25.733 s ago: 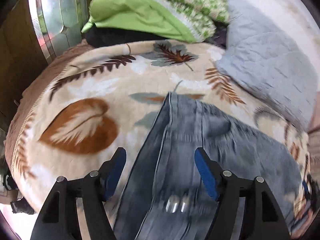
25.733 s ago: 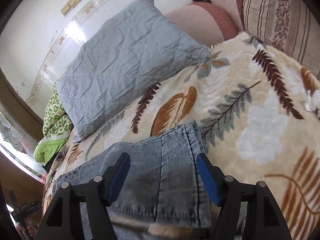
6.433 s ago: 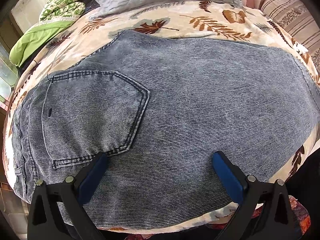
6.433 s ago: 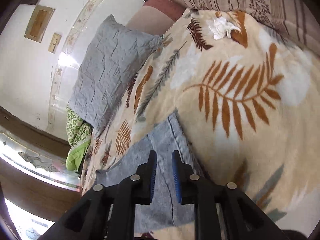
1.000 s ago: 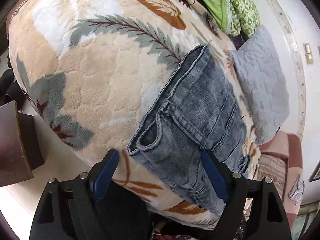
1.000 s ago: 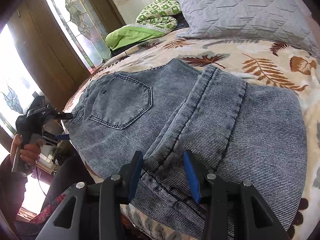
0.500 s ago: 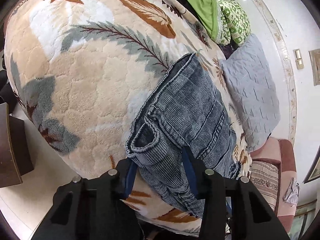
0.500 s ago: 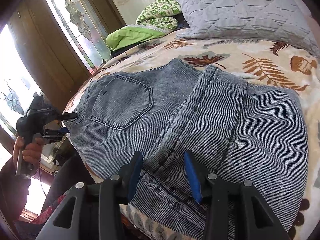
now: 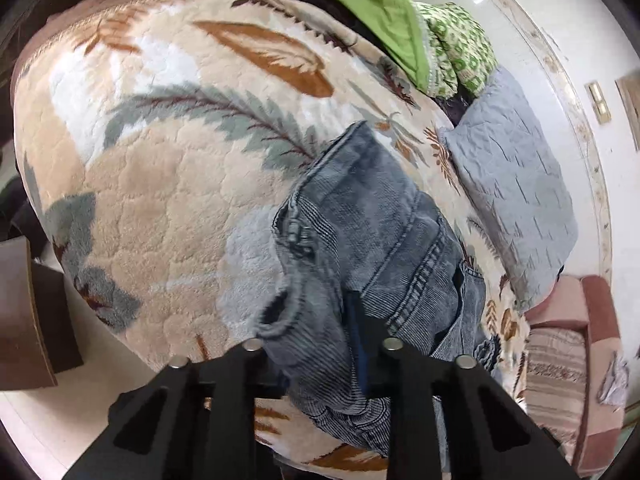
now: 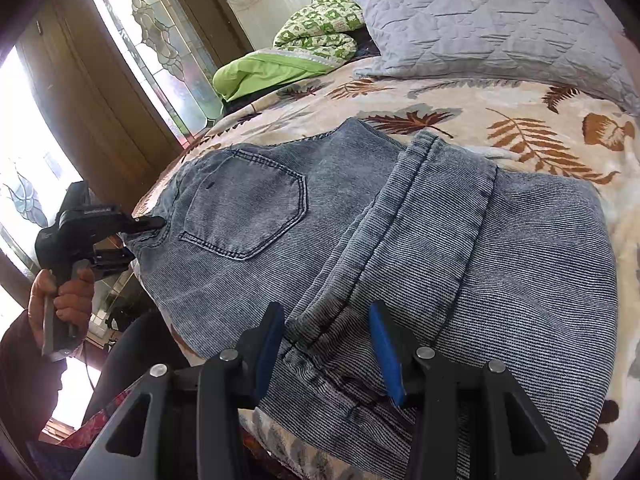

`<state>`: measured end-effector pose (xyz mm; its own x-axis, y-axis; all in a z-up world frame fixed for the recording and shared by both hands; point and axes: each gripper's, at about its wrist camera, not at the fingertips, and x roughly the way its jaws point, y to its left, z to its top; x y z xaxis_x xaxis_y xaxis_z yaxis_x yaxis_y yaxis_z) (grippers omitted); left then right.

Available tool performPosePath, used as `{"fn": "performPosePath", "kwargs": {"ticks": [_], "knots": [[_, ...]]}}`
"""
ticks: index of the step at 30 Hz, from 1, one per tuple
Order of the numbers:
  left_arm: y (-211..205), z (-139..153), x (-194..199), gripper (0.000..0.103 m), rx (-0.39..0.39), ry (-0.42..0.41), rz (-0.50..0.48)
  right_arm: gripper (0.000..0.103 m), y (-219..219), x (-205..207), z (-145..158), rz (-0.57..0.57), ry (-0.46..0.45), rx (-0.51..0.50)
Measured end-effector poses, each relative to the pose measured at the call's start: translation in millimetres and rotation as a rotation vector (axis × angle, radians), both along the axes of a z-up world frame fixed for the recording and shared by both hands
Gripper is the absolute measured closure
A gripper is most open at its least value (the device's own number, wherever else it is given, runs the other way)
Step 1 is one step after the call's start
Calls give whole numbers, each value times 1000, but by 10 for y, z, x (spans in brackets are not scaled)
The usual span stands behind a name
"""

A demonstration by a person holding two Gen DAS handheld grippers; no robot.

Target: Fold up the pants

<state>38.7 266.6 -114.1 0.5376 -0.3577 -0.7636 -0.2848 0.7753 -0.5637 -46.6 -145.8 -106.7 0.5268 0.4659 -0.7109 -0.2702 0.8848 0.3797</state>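
On the bed (image 10: pixel 500 120), over a leaf-print blanket (image 9: pixel 168 184), lie the jeans (image 10: pixel 400 240), partly folded: the legs are doubled back over the seat, so a hemmed leg end lies on top near the middle of the right wrist view, with the back pocket (image 10: pixel 248 212) at about 10 o'clock from it.

The left gripper (image 9: pixel 316 344) has its fingers drawn narrow on the waistband corner of the jeans (image 9: pixel 372 248); denim bunches between them and one blue pad (image 9: pixel 360 352) shows against the cloth. In the right wrist view the same gripper (image 10: pixel 148 236) appears at 9 o'clock, held in the left hand (image 10: pixel 66 300), its tips on the waistband edge at the side of the bed.

The right gripper (image 10: pixel 328 344) hangs at 6 o'clock over the near edge of the jeans, its blue fingers (image 10: pixel 384 348) spread wide on either side of the folded leg seam. Whether they touch the cloth I cannot tell.

A grey pillow (image 10: pixel 488 20) lies at 1 o'clock at the head of the bed, and just beside it at 11 o'clock sits a green quilt (image 10: pixel 304 40). A glazed wooden door (image 10: pixel 152 60) stands beyond the bed at 10 o'clock.
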Motion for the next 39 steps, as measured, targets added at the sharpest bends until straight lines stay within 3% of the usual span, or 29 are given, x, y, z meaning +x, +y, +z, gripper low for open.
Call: {"fn": "performPosePath", "kwargs": {"ticks": [4, 9, 16, 20, 25, 31, 33, 36, 39], "knots": [[-194, 315, -48, 87, 133, -68, -53, 55, -123, 37, 45, -24, 22, 63], [-641, 889, -131, 88, 269, -219, -166, 55, -530, 60, 163, -182, -24, 112], [-1476, 1505, -263, 88, 322, -387, -365, 55, -1126, -11, 310, -387, -76, 159], [-2071, 1641, -336, 88, 315, -418, -504, 55, -1438, -65, 306, -456, -65, 203], [-2815, 1548, -458, 88, 318, -408, -680, 55, -1766, -156, 354, -532, -88, 251], [-3550, 1042, -572, 88, 348, -321, -831, 55, -2169, -264, 406, -629, -119, 316], [-3743, 801, -610, 88, 385, -279, -868, 55, -2269, -284, 435, -653, -130, 330], [-4061, 389, -717, 86, 515, -220, -966, 55, -2399, -314, 480, -677, -147, 348], [-4133, 399, -919, 74, 573, -281, -1024, 55, -2452, -281, 479, -677, -137, 380]]}}
